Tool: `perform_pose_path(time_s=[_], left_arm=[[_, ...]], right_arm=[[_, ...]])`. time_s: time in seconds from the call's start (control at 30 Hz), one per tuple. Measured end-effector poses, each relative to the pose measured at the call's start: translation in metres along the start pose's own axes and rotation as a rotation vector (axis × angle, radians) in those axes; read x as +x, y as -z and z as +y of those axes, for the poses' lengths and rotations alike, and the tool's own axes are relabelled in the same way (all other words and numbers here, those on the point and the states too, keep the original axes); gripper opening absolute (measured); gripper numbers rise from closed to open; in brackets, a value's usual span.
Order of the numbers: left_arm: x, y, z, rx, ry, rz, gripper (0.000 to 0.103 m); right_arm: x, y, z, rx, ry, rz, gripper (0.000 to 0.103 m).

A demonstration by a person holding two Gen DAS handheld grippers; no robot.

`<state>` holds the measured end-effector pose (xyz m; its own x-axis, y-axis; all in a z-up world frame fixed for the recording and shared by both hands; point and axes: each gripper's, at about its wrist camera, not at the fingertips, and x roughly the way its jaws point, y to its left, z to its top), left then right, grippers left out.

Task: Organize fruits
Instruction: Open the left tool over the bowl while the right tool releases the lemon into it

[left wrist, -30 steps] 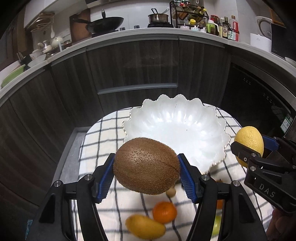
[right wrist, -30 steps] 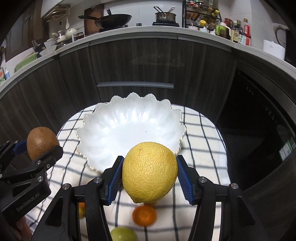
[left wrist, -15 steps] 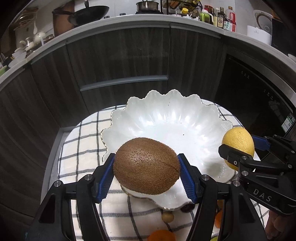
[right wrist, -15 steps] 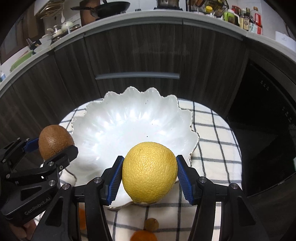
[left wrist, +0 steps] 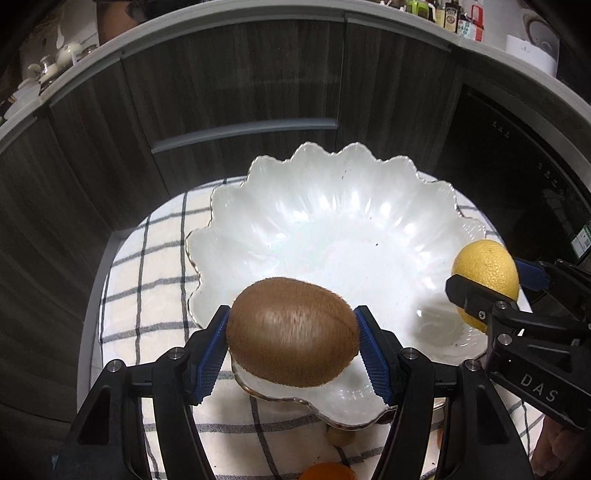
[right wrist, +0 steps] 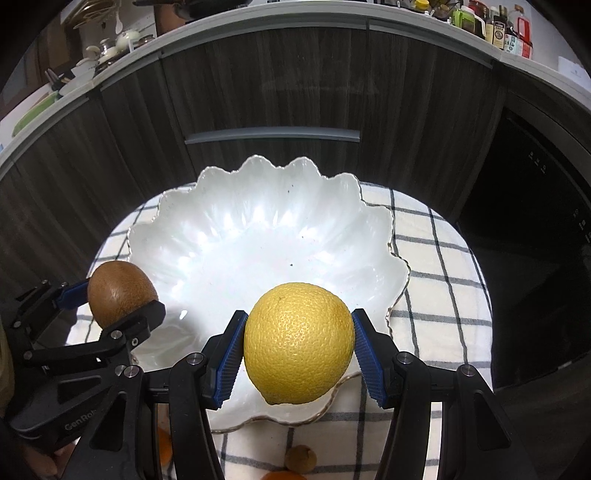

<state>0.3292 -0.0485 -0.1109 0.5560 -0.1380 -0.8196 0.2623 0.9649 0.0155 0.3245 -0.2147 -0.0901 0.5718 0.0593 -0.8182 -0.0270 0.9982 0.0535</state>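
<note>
The left gripper (left wrist: 291, 347) pinches a fuzzy brown oval kiwi (left wrist: 291, 332) over the near left rim of the white scalloped glossy bowl (left wrist: 332, 229). Dropped from here, it may roll on the slick glaze or clip the rim. At the bowl's right rim, the right gripper (right wrist: 298, 349) clamps a round dimpled yellow lemon (right wrist: 298, 341). If both 2 fruits fall together, they could collide and bounce onto the checked cloth (right wrist: 436, 266).

A home kitchen: dark cabinets (right wrist: 266, 85), countertop (right wrist: 258, 18) with bottles (right wrist: 498, 29).
</note>
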Motion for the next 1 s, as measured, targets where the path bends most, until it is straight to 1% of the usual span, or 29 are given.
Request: perform_pose_path(time_s=[0.1, 0.17, 0.2, 0.23, 0.27, 0.3, 0.33, 0.37, 0.4, 0.53, 0.63, 0.73, 0.83, 1.0], left_arm=[[0.003, 0.003, -0.001, 0.009, -0.008, 0.007, 0.065], [-0.001, 0.003, -0.003, 0.023, -0.029, -0.02, 0.066], [-0.003, 0.002, -0.002, 0.028, -0.033, -0.026, 0.067], [-0.004, 0.001, -0.002, 0.028, -0.035, -0.029, 0.073], [-0.005, 0.001, -0.001, 0.025, -0.038, -0.031, 0.079], [-0.007, 0.0, 0.001, 0.019, -0.048, -0.036, 0.081], [-0.007, 0.0, 0.001, 0.016, -0.054, -0.039, 0.084], [-0.009, 0.0, 0.002, 0.012, -0.062, -0.044, 0.085], [-0.01, -0.001, 0.003, 0.012, -0.068, -0.045, 0.086], [-0.016, 0.002, 0.002, 0.014, -0.097, -0.057, 0.094], [-0.023, 0.005, 0.001, 0.016, -0.112, -0.068, 0.096], [-0.035, 0.008, -0.001, 0.023, -0.133, -0.091, 0.102], [-0.048, 0.014, -0.001, 0.022, -0.145, -0.112, 0.102], [-0.071, 0.027, 0.001, -0.004, -0.154, -0.13, 0.103]], right_arm=[[0.005, 0.002, -0.003, 0.011, 0.008, 0.017, 0.057], [0.006, 0.004, -0.004, 0.01, 0.014, 0.018, 0.057], [0.006, 0.005, -0.004, 0.012, 0.014, 0.017, 0.058], [0.005, 0.006, -0.005, 0.014, 0.014, 0.014, 0.059], [0.002, 0.005, -0.006, 0.017, 0.021, -0.001, 0.062], [0.0, 0.005, -0.006, 0.018, 0.032, -0.009, 0.071], [-0.003, 0.004, -0.006, 0.02, 0.051, -0.024, 0.076], [-0.007, 0.003, -0.006, 0.02, 0.069, -0.043, 0.085], [-0.011, 0.002, -0.006, 0.017, 0.087, -0.058, 0.089], [-0.022, 0.001, -0.005, 0.007, 0.122, -0.072, 0.089], [-0.033, 0.005, -0.002, -0.004, 0.14, -0.085, 0.089], [-0.047, 0.011, 0.001, -0.014, 0.17, -0.111, 0.089], [-0.062, 0.019, 0.002, 0.002, 0.173, -0.128, 0.089], [-0.079, 0.029, 0.004, 0.017, 0.17, -0.132, 0.089]])
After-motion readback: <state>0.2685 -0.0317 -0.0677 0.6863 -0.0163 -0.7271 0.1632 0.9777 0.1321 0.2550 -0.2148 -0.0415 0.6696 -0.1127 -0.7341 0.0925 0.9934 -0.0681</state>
